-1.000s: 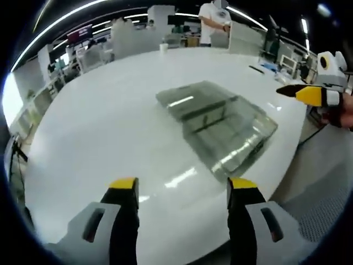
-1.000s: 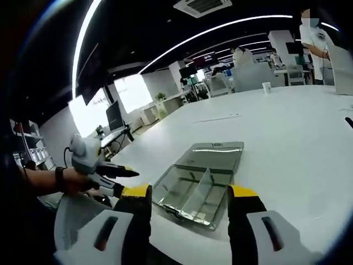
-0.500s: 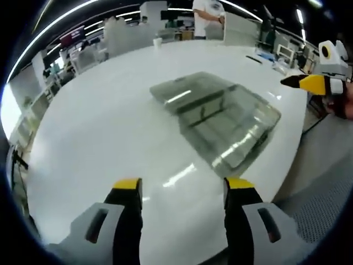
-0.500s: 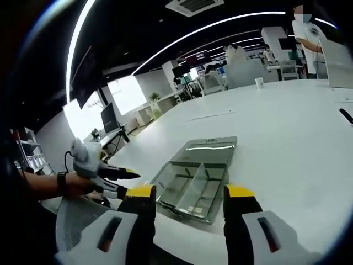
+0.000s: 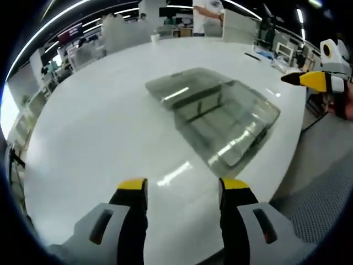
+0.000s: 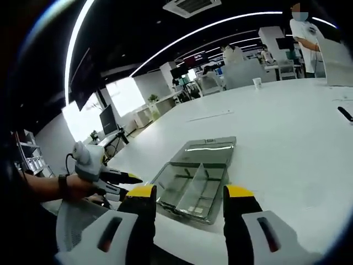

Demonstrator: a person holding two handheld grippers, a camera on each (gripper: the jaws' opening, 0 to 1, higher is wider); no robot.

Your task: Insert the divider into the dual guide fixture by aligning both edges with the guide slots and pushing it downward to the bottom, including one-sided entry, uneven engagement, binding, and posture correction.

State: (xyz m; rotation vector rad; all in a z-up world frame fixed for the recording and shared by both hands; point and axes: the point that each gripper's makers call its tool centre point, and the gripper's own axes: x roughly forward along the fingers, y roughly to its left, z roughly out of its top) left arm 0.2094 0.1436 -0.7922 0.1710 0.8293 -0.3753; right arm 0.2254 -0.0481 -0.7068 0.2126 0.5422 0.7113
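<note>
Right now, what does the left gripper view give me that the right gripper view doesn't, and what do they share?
Left gripper view: the right gripper entering from the right edge, over the table rim. Right gripper view: the left gripper held by a hand, and a ceiling vent. Both: the clear fixture tray on the white table, both grippers open and empty.
</note>
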